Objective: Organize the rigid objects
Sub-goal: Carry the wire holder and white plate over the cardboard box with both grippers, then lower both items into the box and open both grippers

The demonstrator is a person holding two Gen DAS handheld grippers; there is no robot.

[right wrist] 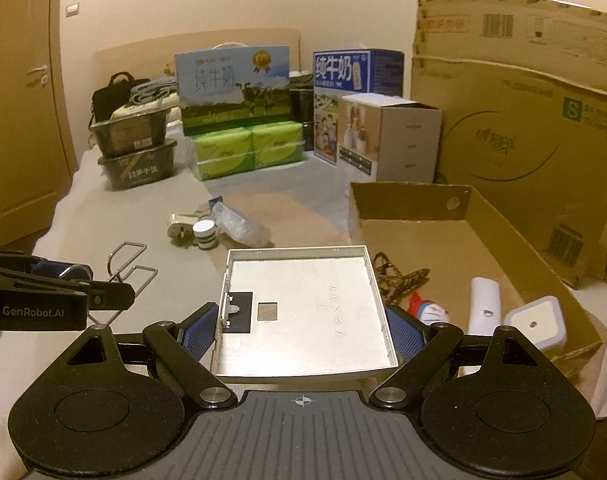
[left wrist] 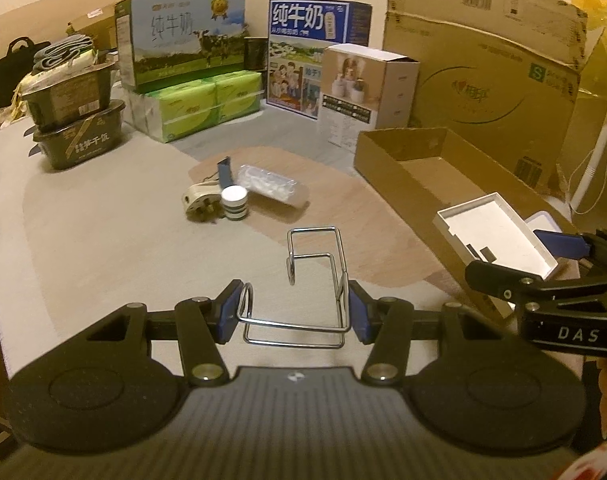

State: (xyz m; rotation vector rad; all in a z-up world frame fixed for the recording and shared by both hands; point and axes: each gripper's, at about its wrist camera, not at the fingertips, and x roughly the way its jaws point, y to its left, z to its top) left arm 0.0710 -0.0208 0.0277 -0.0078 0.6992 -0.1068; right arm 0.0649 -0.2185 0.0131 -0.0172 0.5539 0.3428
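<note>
Tools first: our left tool point(left wrist: 293, 312) grips a wire rack point(left wrist: 315, 276) above the bed point(left wrist: 103, 220), while our right tool point(right wrist: 301, 330) clamps a white tray point(right wrist: 303, 312) just beside the cardboard box point(right wrist: 455, 240).

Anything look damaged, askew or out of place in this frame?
One thing: the tall cardboard box behind the open cardboard tray has a torn, ragged upper edge. The loose items mid-table are unsorted, not damaged. Both grippers hold their objects squarely.

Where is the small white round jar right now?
In both wrist views, the white round jar stands mid-table, between the white plug on its left and the clear plastic packet on its right.
</note>
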